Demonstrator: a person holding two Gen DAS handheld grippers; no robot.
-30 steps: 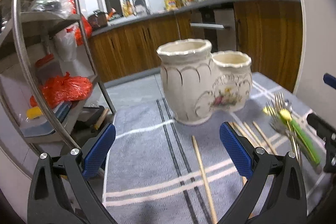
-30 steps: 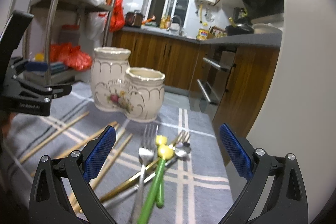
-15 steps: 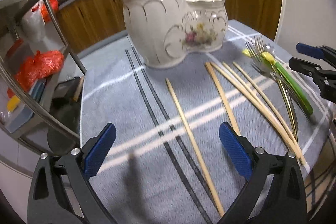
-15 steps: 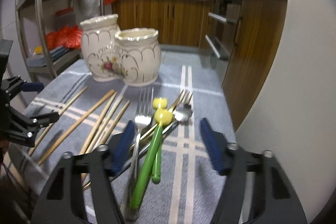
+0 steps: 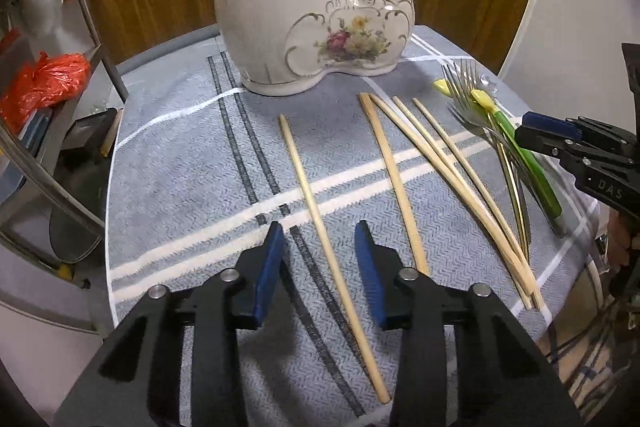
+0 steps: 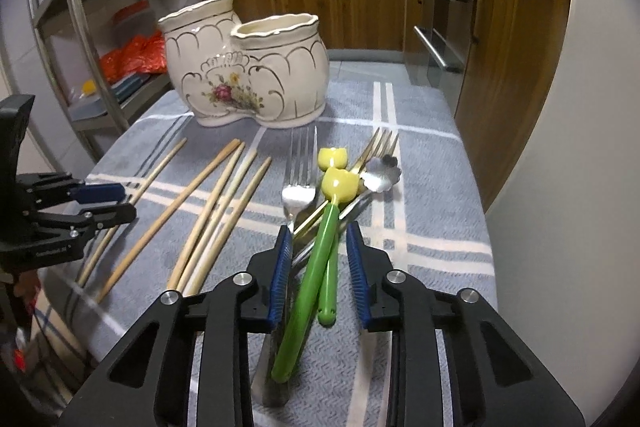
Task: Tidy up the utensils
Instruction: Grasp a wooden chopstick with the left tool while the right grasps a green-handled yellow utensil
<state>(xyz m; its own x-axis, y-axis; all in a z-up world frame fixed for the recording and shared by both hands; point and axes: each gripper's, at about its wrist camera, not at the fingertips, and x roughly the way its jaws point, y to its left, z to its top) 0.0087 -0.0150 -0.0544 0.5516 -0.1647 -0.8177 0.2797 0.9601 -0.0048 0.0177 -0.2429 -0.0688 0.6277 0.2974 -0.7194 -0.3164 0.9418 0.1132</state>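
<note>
bare cloth (image 5: 192, 163) lies open left of the chopsticks (image 5: 424, 155); the ceramic holder (image 5: 304, 15) blocks the far side.

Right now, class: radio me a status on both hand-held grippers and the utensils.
Left hand-held gripper closing around lone chopstick, no contact yet. Right hand-held gripper closing around green-handled utensils. Ceramic holder empty-looking, path unobstructed.

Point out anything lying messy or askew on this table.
The cutlery pile is tangled: green-handled pieces cross over the forks. The chopsticks lie fanned out at different angles, one apart from the rest. The ceramic holder stands upright. Nothing looks spilled or broken.
</note>
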